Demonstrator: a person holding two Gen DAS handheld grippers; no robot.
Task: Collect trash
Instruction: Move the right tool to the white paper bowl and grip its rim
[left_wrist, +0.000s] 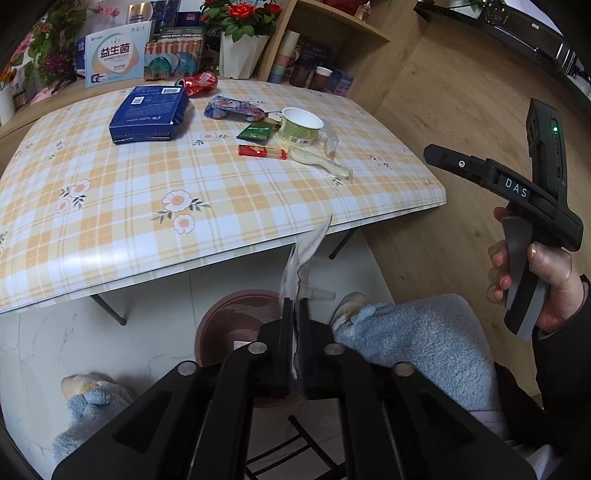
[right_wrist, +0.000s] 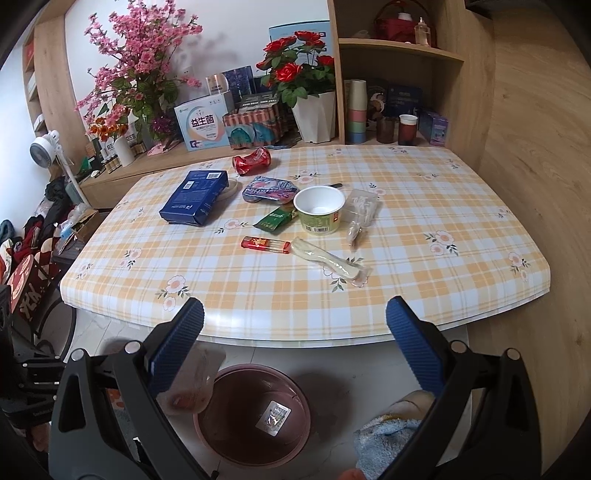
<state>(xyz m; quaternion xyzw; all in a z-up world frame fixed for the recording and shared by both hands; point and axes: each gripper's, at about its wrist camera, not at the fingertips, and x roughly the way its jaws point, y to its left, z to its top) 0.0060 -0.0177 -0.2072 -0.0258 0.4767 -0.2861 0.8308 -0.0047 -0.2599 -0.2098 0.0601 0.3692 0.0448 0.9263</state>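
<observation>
While we hold the left gripper (left_wrist: 294, 306) above the brown bin (right_wrist: 255, 417) on the floor, its fingers pinch a clear plastic wrapper (left_wrist: 303, 254). Our right gripper (right_wrist: 295, 321) hangs spread wide, and a crumpled wrapper (right_wrist: 192, 384) lies against its left pad. On the table (right_wrist: 424, 306) sit a paper cup (right_wrist: 319, 208), lighter (right_wrist: 264, 243) and blue box (right_wrist: 195, 201).

**Surfaces and materials**

The table (right_wrist: 406, 302) wears a glossy plaid covering (light glares at its edge). The crushed can (right_wrist: 251, 161) is shiny red metal, the wall (right_wrist: 535, 147) matt wood grain, the bin (right_wrist: 221, 439) smooth plastic.
</observation>
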